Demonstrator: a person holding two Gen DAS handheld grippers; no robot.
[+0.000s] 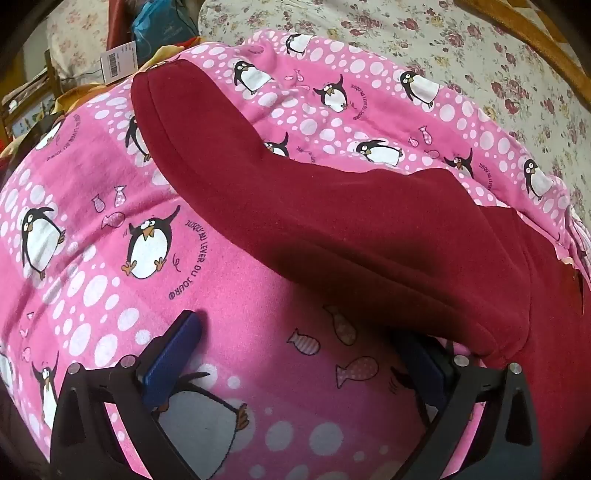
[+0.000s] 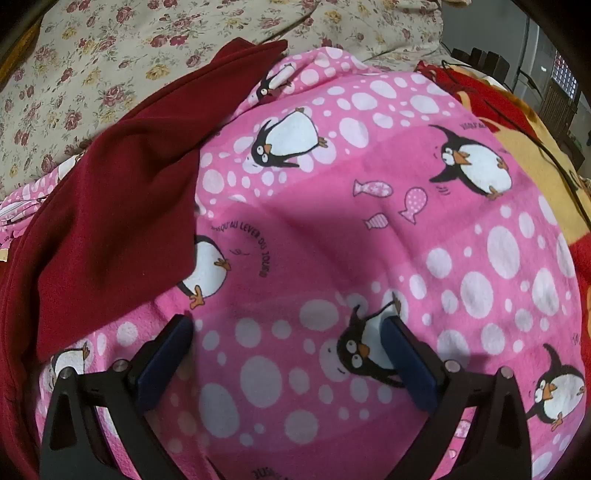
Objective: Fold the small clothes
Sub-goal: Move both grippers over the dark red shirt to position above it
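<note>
A dark red garment (image 1: 332, 229) lies on a pink penguin-print blanket (image 1: 110, 221); a long sleeve-like part runs from upper left to lower right. My left gripper (image 1: 295, 332) is open just above the blanket, and its right finger is partly hidden under the garment's lower edge. In the right wrist view the dark red garment (image 2: 110, 192) lies at the left on the pink blanket (image 2: 369, 221). My right gripper (image 2: 288, 325) is open and empty over the blanket, its left finger (image 2: 166, 354) close to the garment's edge.
A floral bedsheet (image 1: 480, 55) lies beyond the blanket and also shows in the right wrist view (image 2: 110, 55). A blue bag (image 1: 159, 26) and a tagged item (image 1: 118, 62) sit at the far left. A red and yellow blanket (image 2: 517, 122) lies at the right.
</note>
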